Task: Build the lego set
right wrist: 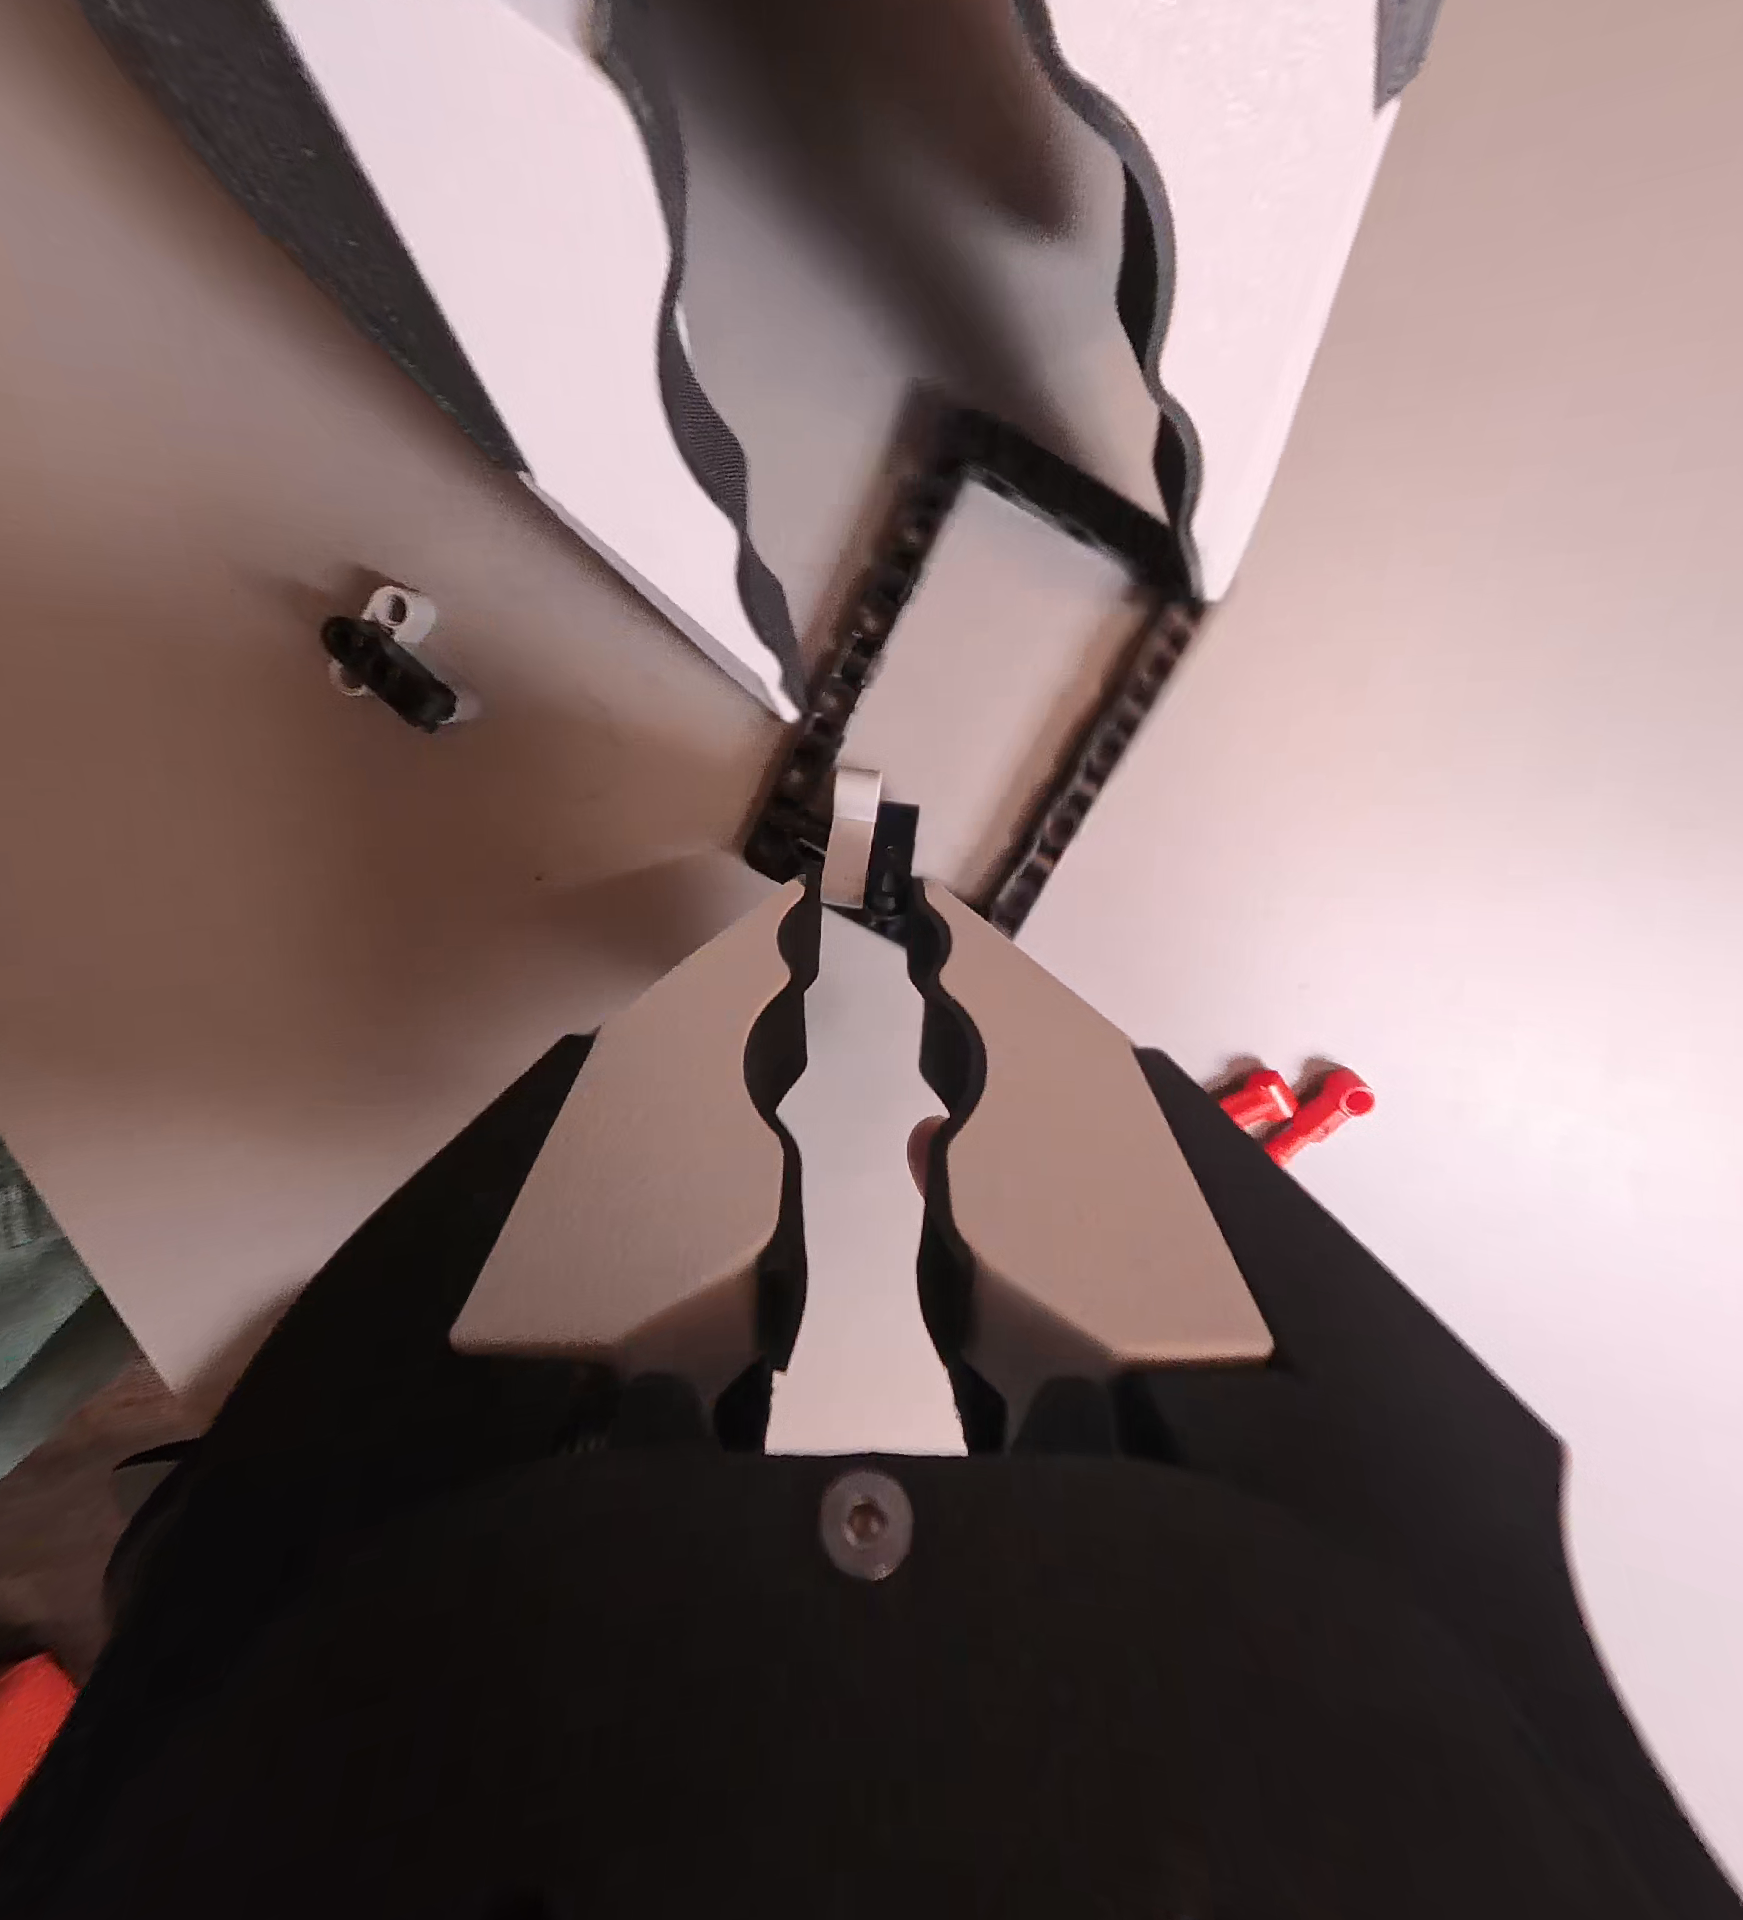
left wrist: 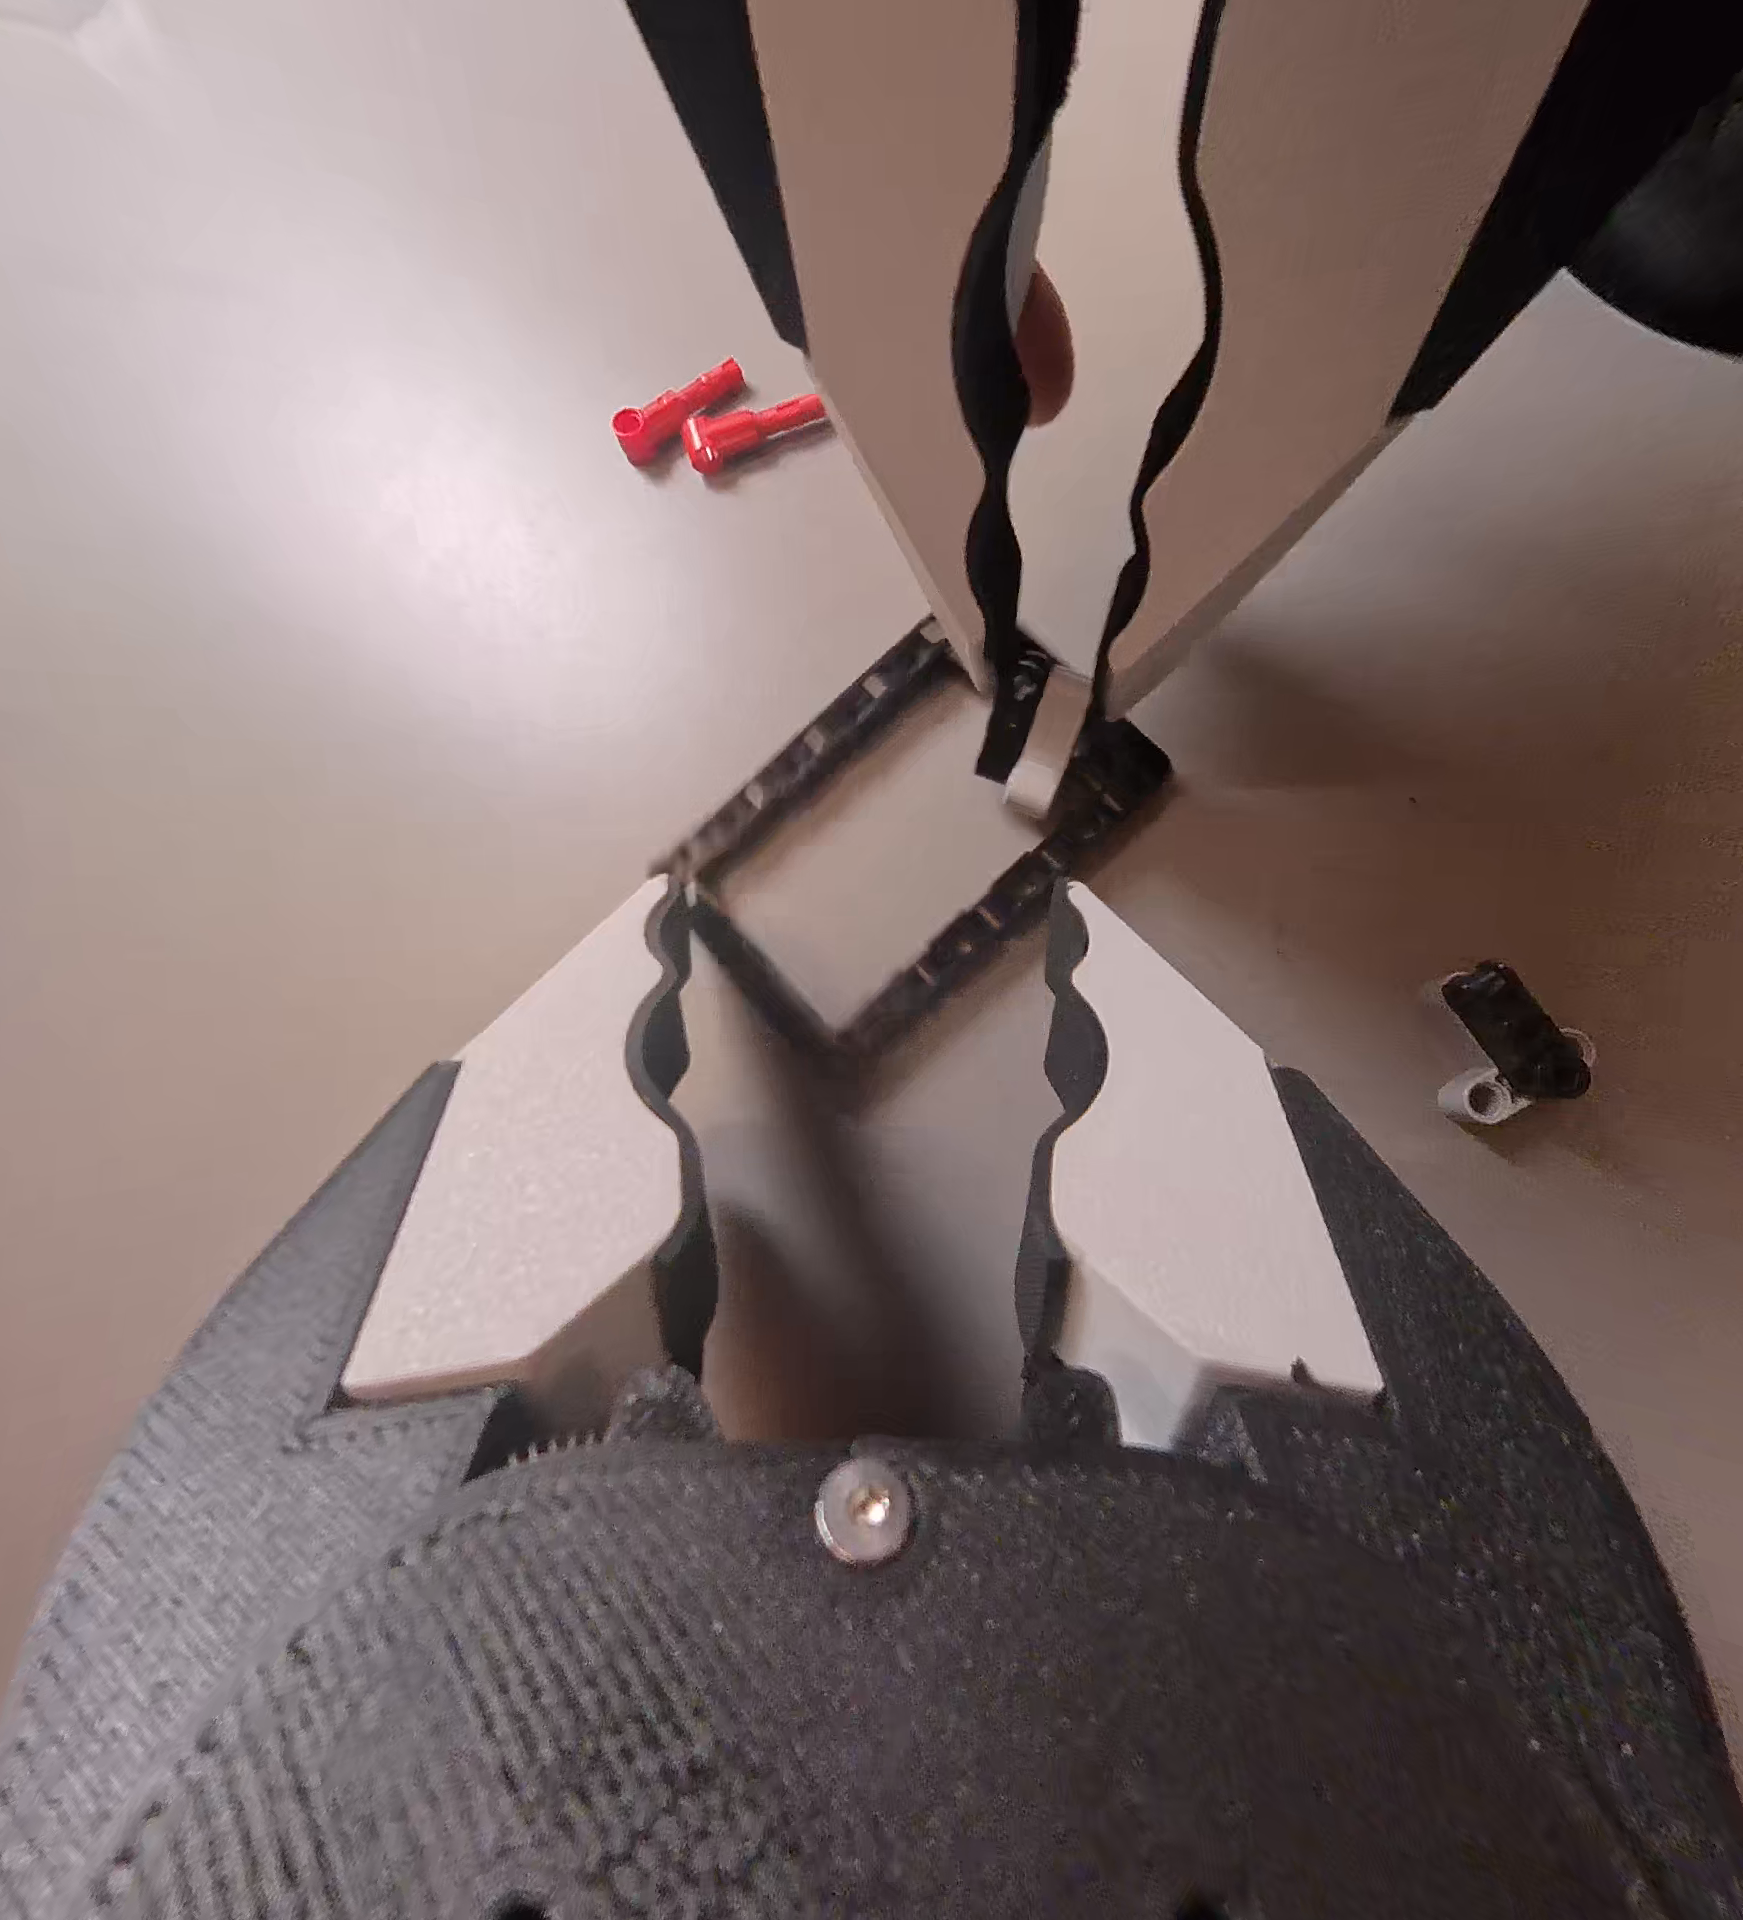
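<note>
In the left wrist view, the left claw (left wrist: 872,904) is reaching up from the bottom of the frame, its two fingers spread wide and gripping nothing, their tips sitting at either side of the near corner of a black rectangular frame (left wrist: 934,971) lying flat on the pale desk (left wrist: 275,675) at centre. The right claw (left wrist: 1038,717) is coming down from the top of the frame, its fingers clenched on a small piece, grey on one side and black on the other (left wrist: 1038,764), pressed against the frame's far corner. Two red pins (left wrist: 716,416) are lying side by side in the upper left, well apart from the frame. A black and grey connector (left wrist: 1511,1039) is resting at the right edge, apart from everything else.

In the right wrist view, the right claw (right wrist: 862,894) is rising from the bottom, fingertips nipping the small piece (right wrist: 856,831) at the near corner of the black frame (right wrist: 851,665) in mid-frame. The left claw (right wrist: 992,644) is hanging in from the top, fingers parted and straddling the frame's far end; whether they are touching it cannot be told. The connector (right wrist: 394,665) is lying at centre left on the desk (right wrist: 1521,623), and the red pins (right wrist: 1298,1107) are showing at the right, partly hidden behind the right claw's black body.
</note>
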The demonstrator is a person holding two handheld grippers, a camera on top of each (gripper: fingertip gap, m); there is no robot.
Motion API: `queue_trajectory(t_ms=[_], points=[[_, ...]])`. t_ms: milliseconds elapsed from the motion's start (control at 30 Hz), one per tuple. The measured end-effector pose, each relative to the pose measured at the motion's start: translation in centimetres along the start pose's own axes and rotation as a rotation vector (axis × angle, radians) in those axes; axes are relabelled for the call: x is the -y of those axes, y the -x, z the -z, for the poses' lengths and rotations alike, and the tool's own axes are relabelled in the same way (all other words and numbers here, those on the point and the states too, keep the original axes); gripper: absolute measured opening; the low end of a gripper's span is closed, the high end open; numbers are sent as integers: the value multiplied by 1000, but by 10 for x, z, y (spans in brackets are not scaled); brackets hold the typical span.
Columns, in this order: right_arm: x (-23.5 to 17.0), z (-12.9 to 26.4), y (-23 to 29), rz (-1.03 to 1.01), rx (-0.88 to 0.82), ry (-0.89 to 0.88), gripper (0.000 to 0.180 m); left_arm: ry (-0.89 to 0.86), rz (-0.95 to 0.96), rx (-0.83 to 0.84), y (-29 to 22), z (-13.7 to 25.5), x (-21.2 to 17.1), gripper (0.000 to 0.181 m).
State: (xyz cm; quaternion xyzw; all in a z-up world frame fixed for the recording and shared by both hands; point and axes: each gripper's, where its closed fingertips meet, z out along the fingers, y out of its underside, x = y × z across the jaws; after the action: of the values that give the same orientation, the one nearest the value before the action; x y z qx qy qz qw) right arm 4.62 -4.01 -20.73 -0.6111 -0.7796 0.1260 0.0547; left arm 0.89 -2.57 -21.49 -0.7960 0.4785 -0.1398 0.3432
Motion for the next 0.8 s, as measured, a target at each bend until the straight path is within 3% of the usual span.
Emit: queue_trajectory(t_ms=[200,600,800], points=[[4,-3,14,-57,67,-72,14,-38,49,2,-2,0,-1,59],[-16,-6,16,-245,120,-90,13,-43,-108,-18,-35,-2,12,73],[-27,4,18,-256,153,-111,13,-155,-205,-44,-37,4,31,73]])
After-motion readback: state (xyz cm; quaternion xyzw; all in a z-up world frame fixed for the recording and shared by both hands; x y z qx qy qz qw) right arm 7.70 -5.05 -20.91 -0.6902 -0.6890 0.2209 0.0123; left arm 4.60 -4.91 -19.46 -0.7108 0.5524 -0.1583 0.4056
